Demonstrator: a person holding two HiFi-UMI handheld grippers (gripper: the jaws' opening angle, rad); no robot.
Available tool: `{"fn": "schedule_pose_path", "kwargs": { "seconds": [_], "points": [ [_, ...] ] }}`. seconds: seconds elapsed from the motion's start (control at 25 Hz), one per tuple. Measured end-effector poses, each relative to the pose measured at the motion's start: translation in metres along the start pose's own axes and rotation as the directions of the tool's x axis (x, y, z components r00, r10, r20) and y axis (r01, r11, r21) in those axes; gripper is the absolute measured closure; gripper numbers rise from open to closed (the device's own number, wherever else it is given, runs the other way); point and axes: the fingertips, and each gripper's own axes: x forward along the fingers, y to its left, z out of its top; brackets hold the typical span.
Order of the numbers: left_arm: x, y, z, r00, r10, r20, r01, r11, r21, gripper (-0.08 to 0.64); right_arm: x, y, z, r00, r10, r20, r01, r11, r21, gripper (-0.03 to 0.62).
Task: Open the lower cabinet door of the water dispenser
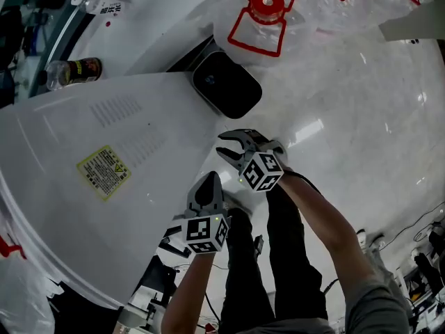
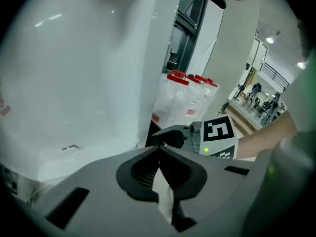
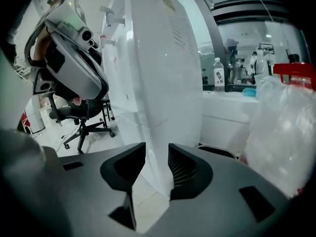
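Note:
The white water dispenser (image 1: 104,186) fills the left of the head view, with a yellow label on its side. I cannot tell its lower door apart from the body. My right gripper (image 1: 224,145) is at the dispenser's front edge with its jaws apart. In the right gripper view the dispenser's white corner (image 3: 158,73) runs down between the open jaws of the right gripper (image 3: 157,149), and the pads do not press on it. My left gripper (image 1: 208,181) is just below it, shut and empty. The left gripper (image 2: 159,149) points at the dispenser's white wall (image 2: 74,73).
Large water bottles with red caps (image 1: 264,9) stand on the floor beyond the dispenser. A black round-cornered object (image 1: 226,82) lies against its base. A small drink bottle (image 1: 73,72) sits at the far left. An office chair (image 3: 84,117) stands behind. The person's dark-trousered legs (image 1: 278,256) are below.

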Motion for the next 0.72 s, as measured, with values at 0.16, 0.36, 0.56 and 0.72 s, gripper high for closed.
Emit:
{"fn": "schedule_pose_path", "kwargs": {
  "seconds": [0.16, 0.36, 0.56, 0.72],
  "points": [
    [0.007, 0.004, -0.008, 1.000, 0.007, -0.014, -0.008, 0.999, -0.035, 0.549, 0.015, -0.001, -0.007, 1.000, 0.009, -0.009, -0.009, 0.999, -0.039, 0.435],
    [0.011, 0.003, -0.016, 1.000, 0.008, -0.029, -0.009, 0.999, -0.042, 0.549, 0.026, -0.001, -0.012, 1.000, 0.019, -0.009, -0.020, 0.997, -0.069, 0.410],
    [0.011, 0.007, -0.024, 0.999, 0.012, -0.039, -0.014, 0.999, -0.045, 0.549, 0.036, -0.001, -0.012, 1.000, 0.022, -0.006, -0.022, 0.995, -0.096, 0.408],
    [0.009, 0.011, -0.030, 0.999, 0.015, -0.039, -0.017, 0.998, -0.052, 0.549, 0.038, 0.000, -0.011, 1.000, 0.008, 0.010, -0.007, 0.994, -0.112, 0.410]
  ]
}}
